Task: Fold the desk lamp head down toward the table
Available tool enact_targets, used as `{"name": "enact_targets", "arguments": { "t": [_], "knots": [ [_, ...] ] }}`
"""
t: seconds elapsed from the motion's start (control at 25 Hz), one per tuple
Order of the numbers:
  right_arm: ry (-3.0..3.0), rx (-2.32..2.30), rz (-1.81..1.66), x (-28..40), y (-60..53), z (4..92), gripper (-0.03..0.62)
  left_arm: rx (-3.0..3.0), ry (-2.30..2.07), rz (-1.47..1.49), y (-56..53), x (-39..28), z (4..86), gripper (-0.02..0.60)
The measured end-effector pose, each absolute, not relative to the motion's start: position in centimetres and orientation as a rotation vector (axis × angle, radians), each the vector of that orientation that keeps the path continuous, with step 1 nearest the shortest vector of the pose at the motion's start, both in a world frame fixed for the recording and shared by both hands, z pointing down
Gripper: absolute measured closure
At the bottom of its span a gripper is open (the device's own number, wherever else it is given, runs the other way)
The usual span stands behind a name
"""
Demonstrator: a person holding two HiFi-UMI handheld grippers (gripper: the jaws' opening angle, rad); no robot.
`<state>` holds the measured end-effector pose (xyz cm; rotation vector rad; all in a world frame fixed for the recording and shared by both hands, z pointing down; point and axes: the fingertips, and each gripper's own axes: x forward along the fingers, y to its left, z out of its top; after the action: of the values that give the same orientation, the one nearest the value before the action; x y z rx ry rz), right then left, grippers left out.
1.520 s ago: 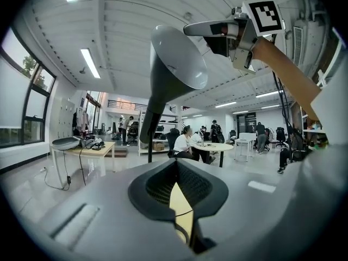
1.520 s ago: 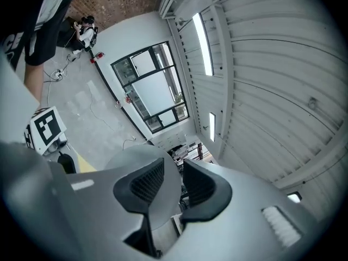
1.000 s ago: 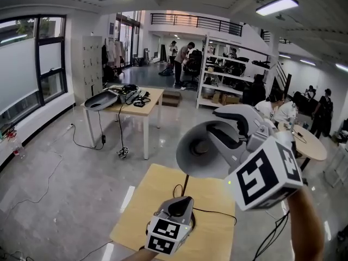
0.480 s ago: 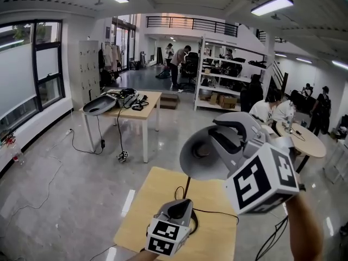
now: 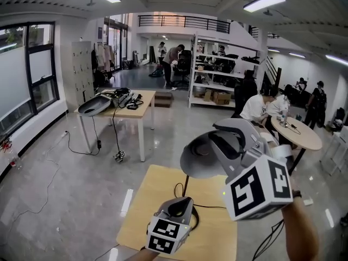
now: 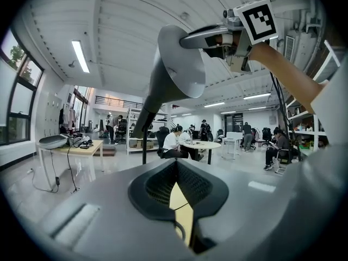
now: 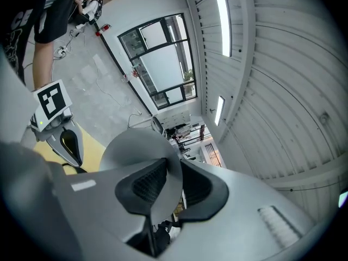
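Observation:
A grey desk lamp stands on a small yellow table (image 5: 157, 200). Its cone-shaped head (image 5: 200, 156) is raised on a thin dark stem (image 5: 185, 186). My right gripper (image 5: 220, 144) is up at the head, its jaws closing with the shade's rim (image 7: 136, 145) between the pads, which press on both sides. My left gripper (image 5: 178, 206) sits low at the foot of the stem, jaws shut with nothing between them; the lamp's base is hidden under it. In the left gripper view the head (image 6: 176, 64) looms above with the right gripper (image 6: 204, 37) on it.
A black cable (image 5: 217, 211) runs from the lamp across the table to the right. Further off are a wooden desk with gear (image 5: 117, 105), shelving (image 5: 217, 80) and people seated at a round table (image 5: 293, 132). Grey floor surrounds the small table.
My right gripper's jaws have narrowed onto the shade's rim. The lamp head and my left gripper have kept their places.

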<state>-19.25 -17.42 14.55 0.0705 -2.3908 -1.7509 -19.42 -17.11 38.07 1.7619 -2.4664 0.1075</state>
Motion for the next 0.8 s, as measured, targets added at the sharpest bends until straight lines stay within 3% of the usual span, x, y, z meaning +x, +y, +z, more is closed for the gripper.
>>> {"name": "enact_targets", "arguments": {
  "t": [0.8],
  "knots": [
    [-2.4,0.26,-1.826,-15.3,-17.1,15.9,0.513,1.793,-2.466,0.09,-16.6,-18.6,36.8,0.568]
  ]
}}
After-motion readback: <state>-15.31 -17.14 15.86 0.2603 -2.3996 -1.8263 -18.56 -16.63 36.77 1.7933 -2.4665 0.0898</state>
